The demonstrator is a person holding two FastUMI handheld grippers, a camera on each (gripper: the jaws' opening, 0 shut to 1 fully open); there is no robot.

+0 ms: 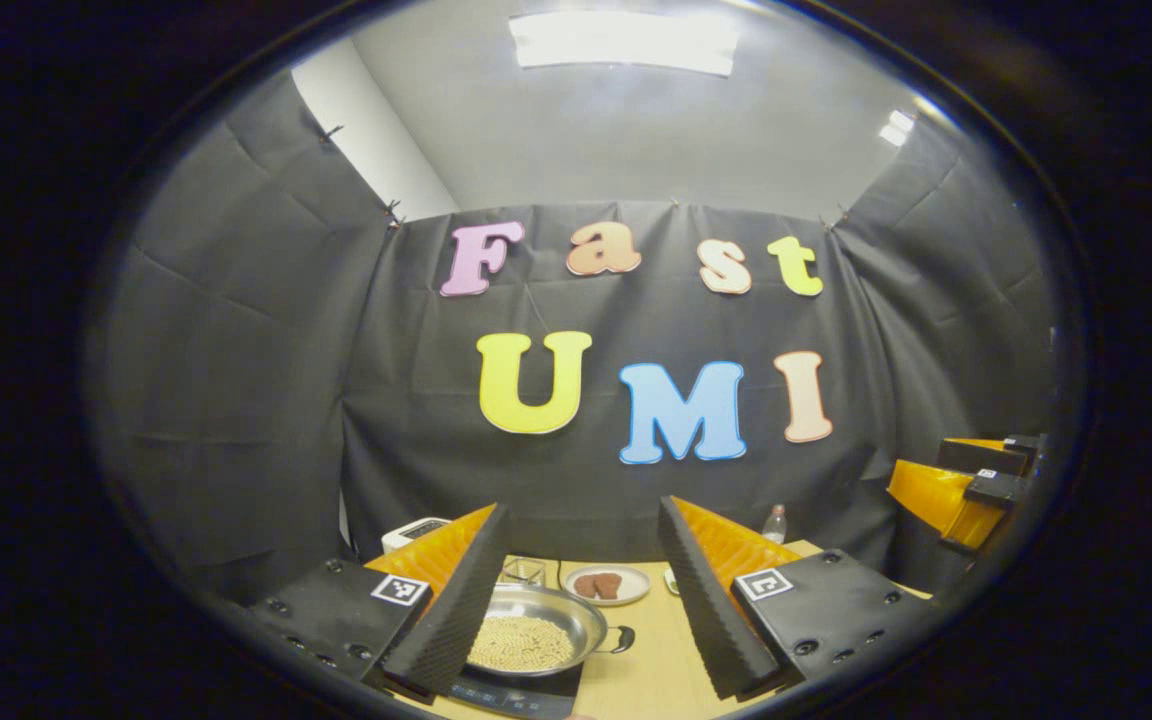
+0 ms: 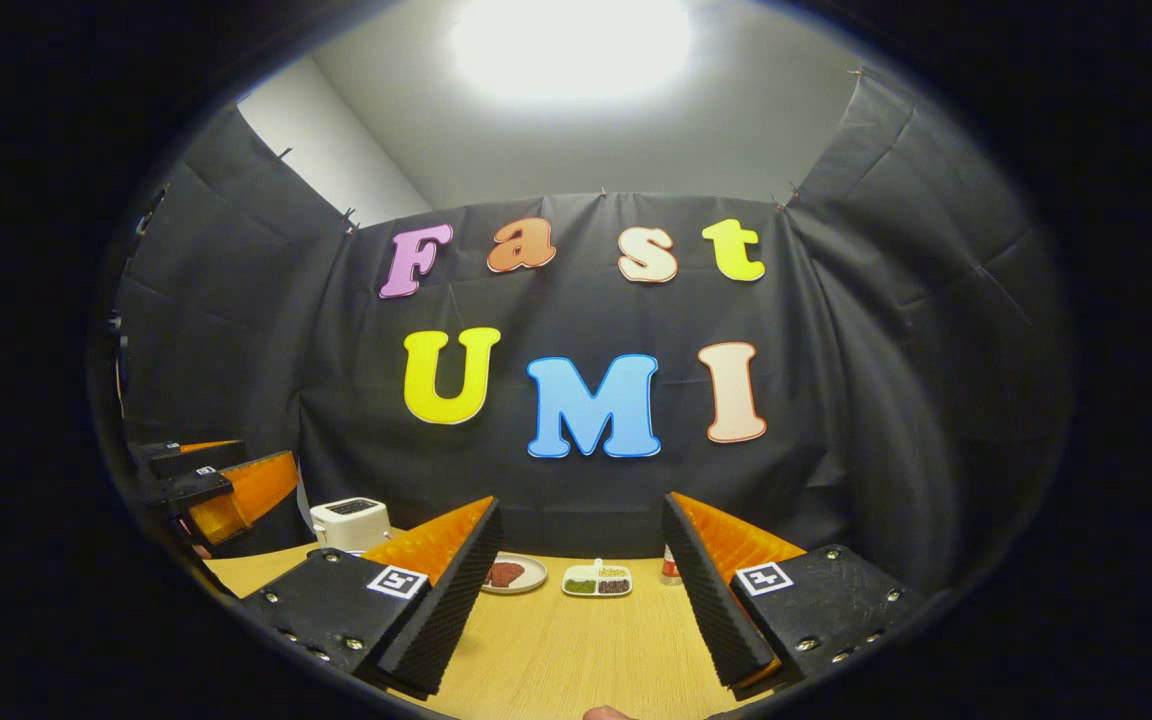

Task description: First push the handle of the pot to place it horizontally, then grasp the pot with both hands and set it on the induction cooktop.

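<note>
— Pot (image 1: 534, 628) placement?
— It sits on the cooktop (image 1: 521, 690) on the table (image 2: 576, 650), grains inside, handle (image 1: 619, 640) pointing right.
— Claws?
— Left gripper (image 1: 581, 600) spread wide, holding nothing; right gripper (image 2: 581, 600) likewise, above bare wood.

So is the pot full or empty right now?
Not empty: in the left gripper view the pot holds a layer of small pale beads or beans across its bottom, well below the rim.

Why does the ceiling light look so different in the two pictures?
In the right gripper view the ceiling light blows out into a shapeless white glare; in the left gripper view it keeps a rectangular outline. Both views bulge, bending the wall's edges.
</note>
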